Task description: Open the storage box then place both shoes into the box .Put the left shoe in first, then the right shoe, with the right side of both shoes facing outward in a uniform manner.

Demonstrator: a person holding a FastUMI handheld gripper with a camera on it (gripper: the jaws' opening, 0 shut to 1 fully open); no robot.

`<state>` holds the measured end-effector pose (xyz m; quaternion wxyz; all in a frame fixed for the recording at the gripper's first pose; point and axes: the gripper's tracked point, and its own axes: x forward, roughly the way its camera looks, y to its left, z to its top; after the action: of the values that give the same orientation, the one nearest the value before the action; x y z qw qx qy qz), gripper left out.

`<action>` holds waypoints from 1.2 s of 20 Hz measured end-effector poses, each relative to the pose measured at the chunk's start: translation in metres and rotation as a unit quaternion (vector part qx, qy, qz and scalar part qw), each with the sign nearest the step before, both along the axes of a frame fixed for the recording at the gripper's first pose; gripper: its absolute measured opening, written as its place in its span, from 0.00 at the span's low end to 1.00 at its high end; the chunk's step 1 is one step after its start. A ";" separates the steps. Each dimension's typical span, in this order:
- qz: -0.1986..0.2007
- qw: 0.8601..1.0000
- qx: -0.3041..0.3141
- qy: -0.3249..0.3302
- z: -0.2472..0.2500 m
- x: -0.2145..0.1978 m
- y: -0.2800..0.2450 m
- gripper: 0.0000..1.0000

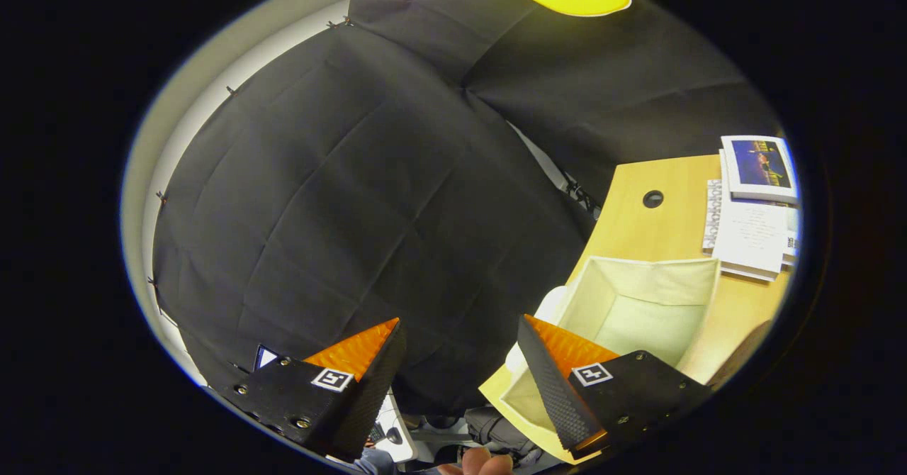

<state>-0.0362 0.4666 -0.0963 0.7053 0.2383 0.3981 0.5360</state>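
Gripper view showed a wooden desk against black cloth, the storage box open beside stacked books; gripper fingers apart, holding nothing, box partly hidden.

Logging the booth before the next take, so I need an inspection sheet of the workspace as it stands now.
Surface: wooden table, with a round hole.
Job's things: storage box open, pale lining, nothing seen inside; shoes: nothing seen.
Clutter: stack of booklets beyond the box.
Grippers: gripper open, fingers apart, holding nothing, raised beside the box.
Cables: nothing seen.
Surroundings: black cloth wall; a person's hand below the fingers.
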 end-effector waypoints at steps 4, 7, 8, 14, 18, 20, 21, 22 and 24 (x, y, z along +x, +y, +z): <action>-0.033 0.999 -0.003 -0.015 -0.001 0.010 -0.052 0.96; -0.070 0.997 -0.010 -0.018 -0.006 0.025 -0.091 0.97; -0.083 0.996 -0.013 -0.018 -0.008 0.028 -0.103 0.97; -0.163 0.983 -0.065 -0.053 -0.035 0.055 -0.183 0.96; -0.195 0.971 -0.123 -0.069 -0.070 0.054 -0.231 0.97; -0.211 0.963 -0.153 -0.066 -0.093 0.052 -0.250 0.97; -0.216 0.959 -0.170 -0.064 -0.107 0.050 -0.259 0.97; -0.219 0.956 -0.184 -0.061 -0.120 0.046 -0.268 0.97; -0.222 0.951 -0.209 -0.051 -0.144 0.036 -0.282 0.96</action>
<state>0.0002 0.1851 -0.2408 0.8601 0.1403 0.4013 0.2819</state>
